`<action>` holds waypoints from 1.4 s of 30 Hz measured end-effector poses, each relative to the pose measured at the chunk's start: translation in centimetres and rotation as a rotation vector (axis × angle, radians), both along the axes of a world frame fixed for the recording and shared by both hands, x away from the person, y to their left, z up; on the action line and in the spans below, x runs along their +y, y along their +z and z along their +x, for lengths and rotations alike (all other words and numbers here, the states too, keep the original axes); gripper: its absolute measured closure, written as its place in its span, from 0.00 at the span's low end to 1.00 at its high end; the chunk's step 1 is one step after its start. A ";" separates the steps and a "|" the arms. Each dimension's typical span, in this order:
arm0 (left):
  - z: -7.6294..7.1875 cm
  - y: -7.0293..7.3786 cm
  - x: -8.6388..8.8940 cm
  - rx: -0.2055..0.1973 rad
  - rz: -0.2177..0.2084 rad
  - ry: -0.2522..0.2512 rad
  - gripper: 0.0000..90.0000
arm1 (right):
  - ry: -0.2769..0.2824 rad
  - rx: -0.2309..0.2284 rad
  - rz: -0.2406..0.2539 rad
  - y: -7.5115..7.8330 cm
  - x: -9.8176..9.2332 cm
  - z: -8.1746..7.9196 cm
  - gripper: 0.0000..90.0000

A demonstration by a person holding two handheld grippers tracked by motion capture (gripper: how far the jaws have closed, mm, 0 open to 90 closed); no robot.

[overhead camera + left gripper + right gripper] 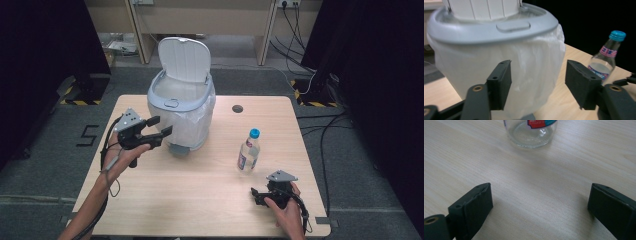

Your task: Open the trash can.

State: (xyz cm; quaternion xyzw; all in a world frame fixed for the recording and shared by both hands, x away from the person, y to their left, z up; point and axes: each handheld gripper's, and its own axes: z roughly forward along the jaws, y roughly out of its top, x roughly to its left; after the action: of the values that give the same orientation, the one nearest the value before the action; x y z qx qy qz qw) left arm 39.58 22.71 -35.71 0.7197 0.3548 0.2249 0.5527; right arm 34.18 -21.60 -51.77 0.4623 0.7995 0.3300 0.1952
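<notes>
A white pedal bin (182, 107) with a grey rim and a white liner bag stands at the back of the wooden table (200, 200), its lid (184, 57) raised. My left gripper (161, 125) is held up just left of the bin's front, jaws open and empty. In the left gripper view the bin (499, 62) sits close behind the gripper (537, 82). A clear bottle (249, 150) with a blue cap stands upright right of centre. My right gripper (256, 196) rests low near the front right, open and empty. The bottle's base (531, 132) lies ahead of this gripper (540, 202).
The bin's grey pedal (179, 149) sticks out at its foot toward me. A round cable hole (237, 108) sits near the table's back edge. Dark curtains flank the table, and cables run over the floor at right. The bottle (607, 58) appears right of the bin in the left gripper view.
</notes>
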 end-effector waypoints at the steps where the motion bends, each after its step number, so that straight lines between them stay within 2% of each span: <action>1: -0.1 -0.4 0.2 0.015 -0.014 -0.008 0.39 | 0.000 0.000 0.000 0.0 0.0 0.0 0.07; 2: -0.3 -0.9 0.3 0.031 -0.024 -0.011 0.36 | -0.001 0.000 0.000 0.0 0.0 0.0 0.07; 4: -0.3 -1.2 0.3 0.036 -0.026 -0.008 0.33 | -0.001 0.000 0.000 0.0 0.0 0.0 0.07; 5: -0.4 -2.0 0.4 0.042 -0.015 0.009 0.30 | -0.001 0.000 0.000 0.0 0.0 0.0 0.07; 10: -0.5 -3.7 0.3 0.052 0.020 0.045 0.16 | -0.001 0.000 0.000 0.0 0.0 0.0 0.07; 14: -0.5 -4.7 0.2 0.054 0.029 0.051 0.16 | -0.001 0.000 0.000 0.0 0.0 0.0 0.07; 16: -0.5 -5.7 0.1 0.058 0.033 0.057 0.16 | 0.000 0.000 0.000 0.0 0.0 0.0 0.07; 26: -0.5 -8.1 0.5 0.064 0.005 0.070 0.16 | 0.000 0.000 0.000 0.0 0.0 0.0 0.07; 29: -0.5 -9.6 0.5 0.081 0.021 0.076 0.16 | -0.001 0.000 0.000 0.0 0.0 0.0 0.07; 33: -0.7 -10.5 0.6 0.089 0.035 0.083 0.16 | 0.000 0.000 0.000 0.0 0.0 0.0 0.07; 36: -0.8 -11.6 0.8 0.106 0.057 0.088 0.16 | 0.000 0.000 0.000 0.0 0.0 0.0 0.06; 38: -0.8 -12.6 1.0 0.145 0.078 0.081 0.16 | 0.000 0.000 0.000 0.0 0.0 0.0 0.06; 42: -0.8 -13.8 1.2 0.189 0.115 0.082 0.17 | 0.000 0.000 0.000 0.0 0.0 0.0 0.06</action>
State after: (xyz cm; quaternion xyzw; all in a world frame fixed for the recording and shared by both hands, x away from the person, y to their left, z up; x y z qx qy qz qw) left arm 38.74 23.88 -49.53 0.7530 0.4210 0.1988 0.4650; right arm 34.20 -21.59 -51.78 0.4621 0.7997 0.3299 0.1952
